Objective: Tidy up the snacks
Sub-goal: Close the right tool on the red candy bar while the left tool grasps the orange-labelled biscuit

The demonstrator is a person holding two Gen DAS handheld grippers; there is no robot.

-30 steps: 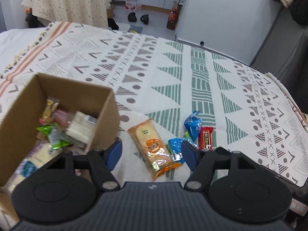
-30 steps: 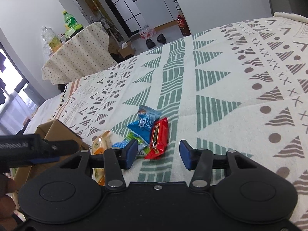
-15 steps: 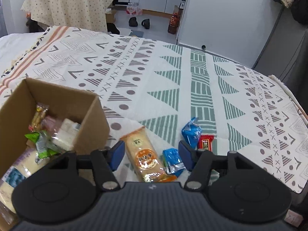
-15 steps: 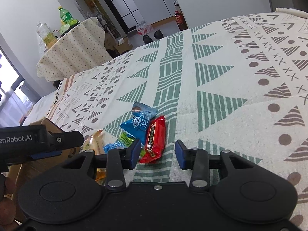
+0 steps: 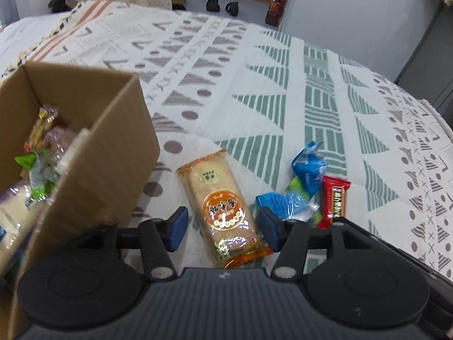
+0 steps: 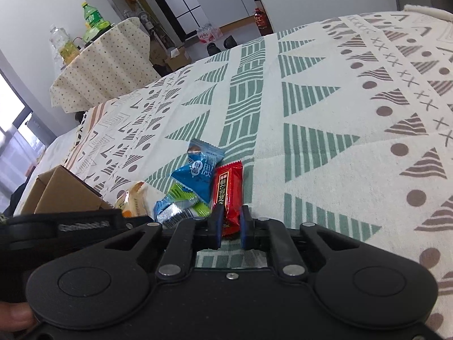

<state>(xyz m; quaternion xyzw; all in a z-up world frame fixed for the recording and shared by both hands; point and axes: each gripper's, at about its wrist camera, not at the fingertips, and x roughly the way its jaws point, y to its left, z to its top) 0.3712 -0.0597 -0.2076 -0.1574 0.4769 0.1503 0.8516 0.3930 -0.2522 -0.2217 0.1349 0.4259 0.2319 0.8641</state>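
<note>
A cardboard box with several snacks inside stands at the left on the patterned bedspread. Right of it lies an orange biscuit packet. My left gripper straddles the packet's near end; its jaws are closing and the pads stand just clear of the wrapper. Two blue packets and a green one lie beside a red snack bar. My right gripper is closing, its pads pressed on the near end of the red bar, which rests on the spread.
A round table with a dotted cloth and bottles stands beyond the bed. Shoes and a dark bottle are on the floor by the wall. The left gripper's body sits close beside the right one.
My left gripper has sunk toward the orange packet and its jaws have narrowed around it. My right gripper's jaws have closed from wide apart onto the red bar's end.
</note>
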